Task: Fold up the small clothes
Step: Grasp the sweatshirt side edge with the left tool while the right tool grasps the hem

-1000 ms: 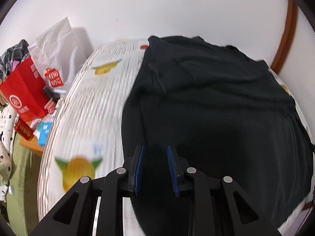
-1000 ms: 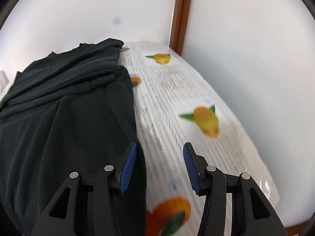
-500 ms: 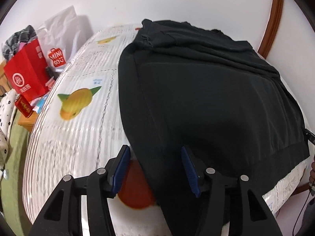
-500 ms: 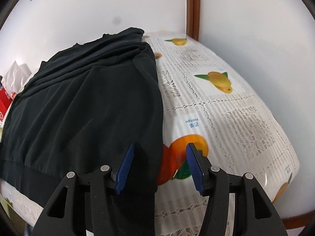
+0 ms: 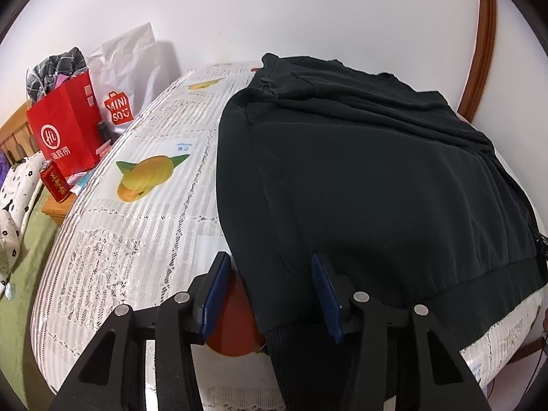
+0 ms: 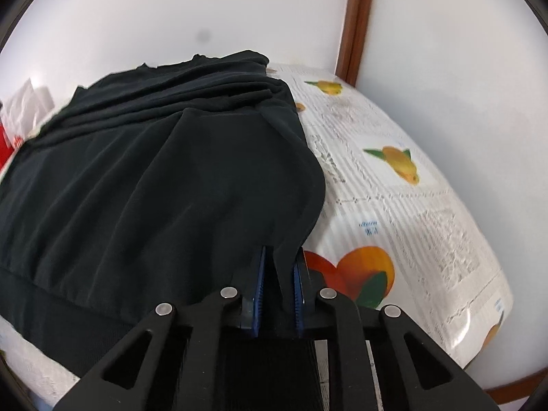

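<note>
Hem corners come first for us: our right gripper (image 6: 277, 286) has its blue pads (image 6: 257, 294) closing on the near right corner of the black top (image 6: 154, 188), and the cloth rises pinched between them, so we count that corner as caught. Our left gripper (image 5: 270, 294) is not there yet; its jaws stand partly apart and are closing, straddling the near left edge of the top (image 5: 359, 188), with the ribbed hem between the pads but not pressed by either.

Beyond the grippers the top lies spread on the table (image 5: 144, 233), hem at the near edge and partly hanging over it, neck end bunched in folds by the far wall. A fruit-print lace cloth (image 6: 394, 205) covers the table, bare on both sides of the top. Off the left side of the table we see a red can (image 5: 53, 183), a red bag (image 5: 65, 130) and a white bag (image 5: 126, 68) against the wall.

We judge this to be the grasp that starts a fold. Next the left jaws need to close fully on the hem; then both hands should lift together and carry the hem toward the neck, keeping the edge level so the halves meet squarely. If we lift before the left side is held, the top would skew
</note>
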Demonstrator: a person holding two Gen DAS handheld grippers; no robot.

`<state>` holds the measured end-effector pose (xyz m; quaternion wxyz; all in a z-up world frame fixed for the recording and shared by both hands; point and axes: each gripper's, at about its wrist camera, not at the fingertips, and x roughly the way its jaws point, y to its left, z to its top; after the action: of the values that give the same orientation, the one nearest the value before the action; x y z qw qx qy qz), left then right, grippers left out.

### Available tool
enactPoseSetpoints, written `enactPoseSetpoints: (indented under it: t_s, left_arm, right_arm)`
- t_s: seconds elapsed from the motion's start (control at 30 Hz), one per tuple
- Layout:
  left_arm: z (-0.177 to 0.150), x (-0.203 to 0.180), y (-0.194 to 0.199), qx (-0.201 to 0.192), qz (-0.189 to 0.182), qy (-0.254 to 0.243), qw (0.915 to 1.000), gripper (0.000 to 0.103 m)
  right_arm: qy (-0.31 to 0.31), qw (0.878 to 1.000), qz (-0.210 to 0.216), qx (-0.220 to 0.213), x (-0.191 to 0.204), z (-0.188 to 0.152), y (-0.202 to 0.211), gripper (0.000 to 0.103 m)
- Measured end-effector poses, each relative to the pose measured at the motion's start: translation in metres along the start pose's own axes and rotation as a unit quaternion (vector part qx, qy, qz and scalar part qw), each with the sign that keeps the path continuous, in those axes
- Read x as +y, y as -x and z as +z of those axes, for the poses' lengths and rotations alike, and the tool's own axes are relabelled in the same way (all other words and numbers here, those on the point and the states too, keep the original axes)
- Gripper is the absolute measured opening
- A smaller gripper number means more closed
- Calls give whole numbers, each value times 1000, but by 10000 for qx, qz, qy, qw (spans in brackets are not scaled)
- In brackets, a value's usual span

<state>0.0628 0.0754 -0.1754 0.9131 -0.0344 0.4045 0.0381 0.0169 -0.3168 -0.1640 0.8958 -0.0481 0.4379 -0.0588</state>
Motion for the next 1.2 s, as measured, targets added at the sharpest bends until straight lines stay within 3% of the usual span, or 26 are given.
enactPoseSetpoints:
  t_s: [0.17, 0.33, 0.6, 0.73, 1.03, 1.2]
  left_arm:
    - [-2, -5, 1, -126, 128, -47, 9998, 41]
    - [-5, -3, 4, -74, 20, -72, 9999, 41]
    - [-7, -2, 4, -154, -18, -136, 9998, 41]
    - [-5, -2, 4, -63, -2, -122, 9999, 41]
    - [-5, 0, 7, 146, -45, -131, 9998, 41]
    - [-5, -4, 7, 143, -83, -190, 9997, 31]
  right_arm:
    - [-103, 9998, 124, 113, -5, 1, 0, 12]
    - [-58, 9997, 214, 92, -7, 1, -2, 14]
    - [-263, 9996, 54, 30, -3, -2, 1, 15]
    - [-242, 9997, -38, -12, 1, -3, 2, 15]
    - [-458, 9985, 290, 78, -10, -4, 4, 16]
    - [-497, 9983, 302, 81, -10, -4, 4, 16]
